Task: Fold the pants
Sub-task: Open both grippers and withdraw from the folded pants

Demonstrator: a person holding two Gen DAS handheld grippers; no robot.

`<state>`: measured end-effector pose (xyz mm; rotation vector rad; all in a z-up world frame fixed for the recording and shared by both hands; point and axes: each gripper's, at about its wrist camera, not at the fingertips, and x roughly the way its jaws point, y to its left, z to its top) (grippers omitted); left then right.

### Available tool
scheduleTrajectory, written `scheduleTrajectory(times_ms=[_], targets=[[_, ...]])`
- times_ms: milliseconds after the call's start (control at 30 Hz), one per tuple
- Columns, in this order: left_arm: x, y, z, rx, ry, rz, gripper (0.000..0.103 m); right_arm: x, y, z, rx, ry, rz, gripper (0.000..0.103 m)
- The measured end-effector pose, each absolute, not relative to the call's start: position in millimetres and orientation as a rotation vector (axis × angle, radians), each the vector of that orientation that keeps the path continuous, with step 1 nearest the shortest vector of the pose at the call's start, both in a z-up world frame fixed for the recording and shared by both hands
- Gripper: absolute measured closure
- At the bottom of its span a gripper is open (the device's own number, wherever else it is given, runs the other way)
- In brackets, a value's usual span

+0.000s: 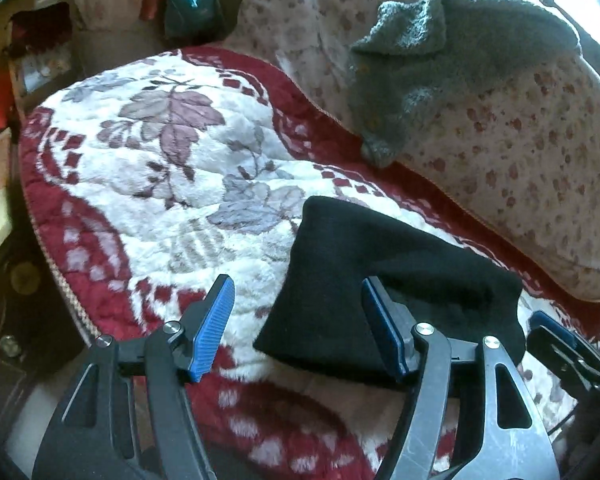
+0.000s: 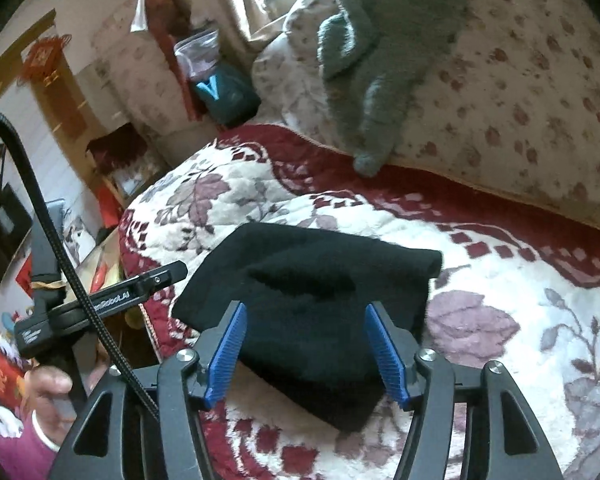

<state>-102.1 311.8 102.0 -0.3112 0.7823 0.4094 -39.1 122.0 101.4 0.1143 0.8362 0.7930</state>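
The black pants point(image 1: 380, 280) lie folded into a compact bundle on a red and white floral blanket point(image 1: 160, 168); they also show in the right wrist view point(image 2: 312, 308). My left gripper point(image 1: 296, 320) is open above the bundle's near left edge, holding nothing. My right gripper point(image 2: 304, 344) is open, its blue pads either side of the bundle's near end, with nothing held. The right gripper also shows at the right edge of the left wrist view point(image 1: 560, 340). The left gripper shows at the left of the right wrist view point(image 2: 112, 300).
A floral-covered cushion point(image 1: 520, 140) runs along the back of the blanket, with a grey knitted garment point(image 1: 440, 52) draped over it. The blanket's edge drops off at the left point(image 1: 52, 276). Furniture and clutter point(image 2: 60, 120) stand beyond it.
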Motion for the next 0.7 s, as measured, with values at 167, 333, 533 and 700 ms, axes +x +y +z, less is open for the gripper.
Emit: scheduleTrajectory(times_ms=[167, 333, 533, 700], targets=[[-110.4, 294.3, 108.4, -0.258, 0.763, 0.414, 0.037, -44.5, 128.0, 101.9, 0.105, 0.833, 0.777, 0.043], [-117.2, 281.2, 113.1, -0.227, 0.745, 0.405, 0.037, -47.3, 124.8, 98.9, 0.129, 0.850, 0.763, 0.043], [-124.6, 267.0, 114.0, -0.203, 0.736, 0.419, 0.037, -53.6, 120.8, 101.0, 0.128, 0.841, 0.762, 0.043], [-128.1, 258.4, 113.7, -0.186, 0.740, 0.404, 0.037, -55.1, 119.8, 99.8, 0.131, 0.842, 0.756, 0.042]])
